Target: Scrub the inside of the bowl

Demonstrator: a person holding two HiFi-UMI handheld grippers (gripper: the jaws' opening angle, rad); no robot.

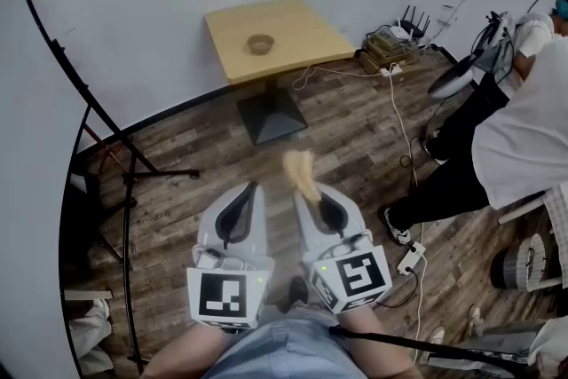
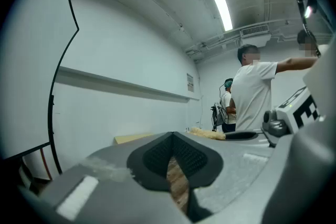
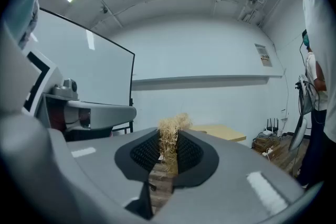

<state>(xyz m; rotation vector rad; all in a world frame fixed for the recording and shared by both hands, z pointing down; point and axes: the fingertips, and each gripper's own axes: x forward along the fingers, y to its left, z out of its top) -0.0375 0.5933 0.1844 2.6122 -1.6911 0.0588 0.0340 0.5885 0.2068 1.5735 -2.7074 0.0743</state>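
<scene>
A small brown bowl (image 1: 260, 43) sits on a light wooden table (image 1: 302, 18) far ahead of me. My right gripper (image 1: 312, 198) is shut on a tuft of straw-coloured scrubbing fibre (image 1: 302, 172), which pokes up between its black pads (image 3: 169, 140). My left gripper (image 1: 243, 201) sits beside it, shut, with nothing between its pads (image 2: 176, 157). Both grippers are held close to my body, well short of the table. From the left gripper view the table edge (image 2: 131, 138) and the fibre tuft (image 2: 207, 134) are visible.
A black tripod stand (image 1: 133, 177) is at the left. Cables, a power strip (image 1: 410, 258) and a router (image 1: 413, 24) lie on the wood floor at the right. A person (image 1: 510, 133) in a white shirt stands at the right.
</scene>
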